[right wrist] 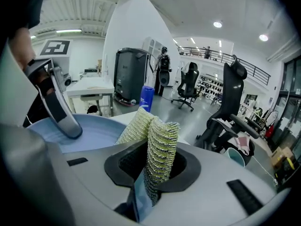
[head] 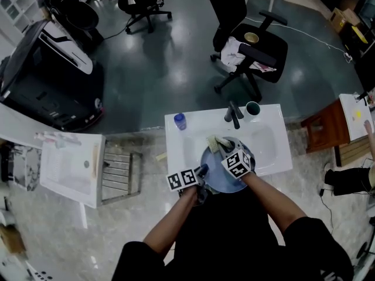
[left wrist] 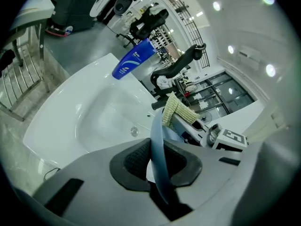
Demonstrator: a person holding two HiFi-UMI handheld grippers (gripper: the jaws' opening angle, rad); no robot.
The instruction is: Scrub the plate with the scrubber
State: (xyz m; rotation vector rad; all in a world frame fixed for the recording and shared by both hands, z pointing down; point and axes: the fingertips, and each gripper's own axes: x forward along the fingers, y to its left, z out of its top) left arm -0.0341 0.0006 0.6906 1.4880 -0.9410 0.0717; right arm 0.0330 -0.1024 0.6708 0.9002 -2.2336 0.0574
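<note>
A round blue plate (head: 218, 170) is held tilted over the white sink (head: 272, 142). My left gripper (head: 202, 171) is shut on the plate's near-left rim; in the left gripper view the plate (left wrist: 156, 140) runs edge-on between the black pads. My right gripper (head: 221, 147) is shut on a folded yellow-green mesh scrubber (head: 217, 143), which lies against the plate's far edge. In the right gripper view the scrubber (right wrist: 157, 142) sticks up from the jaws, with the plate (right wrist: 91, 132) and a left gripper finger (right wrist: 61, 113) to its left.
A blue bottle (head: 180, 121) stands on the sink's back-left corner, a black faucet (head: 233, 115) at the back middle, a teal cup (head: 252, 108) beside it. A black office chair (head: 258, 51) stands beyond the sink, a white table and metal rack (head: 117, 171) to the left, a wooden stool (head: 322, 127) to the right.
</note>
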